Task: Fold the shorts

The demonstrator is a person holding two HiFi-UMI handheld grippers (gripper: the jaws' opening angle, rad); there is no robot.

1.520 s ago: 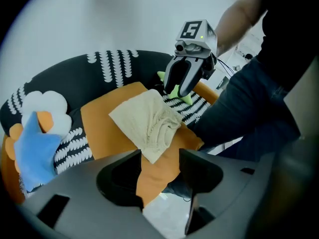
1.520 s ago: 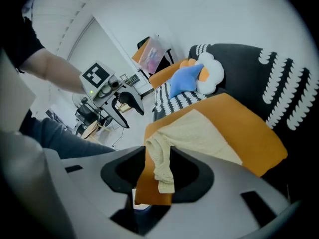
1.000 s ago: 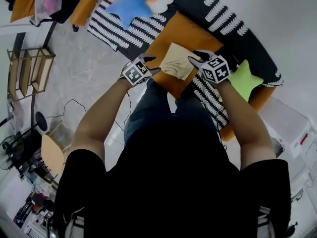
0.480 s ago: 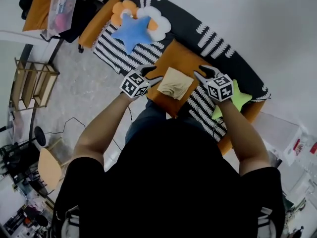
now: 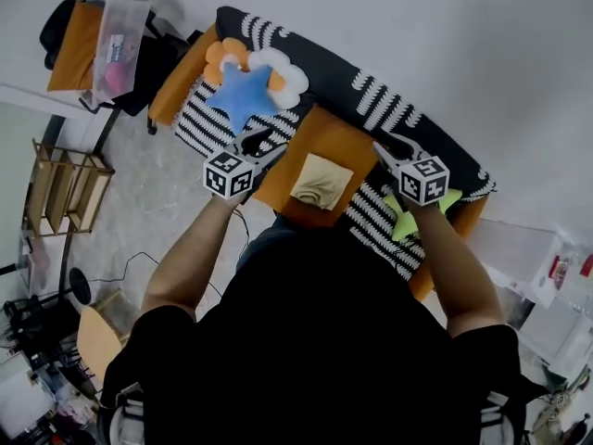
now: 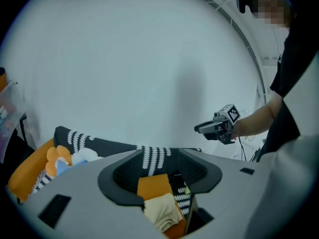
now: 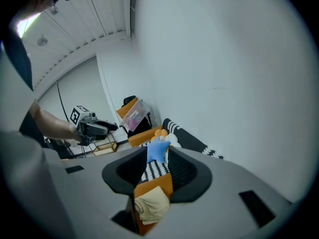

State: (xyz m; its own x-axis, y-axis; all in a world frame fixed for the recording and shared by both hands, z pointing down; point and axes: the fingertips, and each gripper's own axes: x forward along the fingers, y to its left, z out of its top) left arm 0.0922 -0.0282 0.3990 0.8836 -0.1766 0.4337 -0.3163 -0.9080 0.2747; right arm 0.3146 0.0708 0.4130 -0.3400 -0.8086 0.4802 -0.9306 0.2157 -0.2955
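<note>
The beige shorts (image 5: 321, 182) lay as a small, neat rectangular bundle on an orange seat cushion (image 5: 350, 137) of a sofa (image 5: 371, 86); they rested near the cushion's front edge, flat, with nothing touching them.

On either side of the orange cushion sat black-and-white striped cushions (image 5: 197, 123); a blue star pillow (image 5: 243, 95) lay on the left one, with a flower-shaped pillow (image 5: 285, 70) just behind it; a green star pillow (image 5: 404, 222) lay on the right one.

The left tool (image 5: 267, 143) was held up in the air on the left of the shorts, its jaws spread wide and empty; the right tool (image 5: 389, 145) was held up on the right of them, well apart from the cloth, its jaws spread less wide and also empty; the right tool's jaws had just been closing, with nothing gripped between them. In each gripper view the shorts showed only far off through the gap between the jaws.

Judged from this, the folding looked finished or nearly so, and the step in hand seemed to be checking the result. If one more fold were wanted, both tools would need to come down to one edge of the bundle, pinch it at two corners and carry it evenly across; otherwise nothing more seemed called for.
</note>
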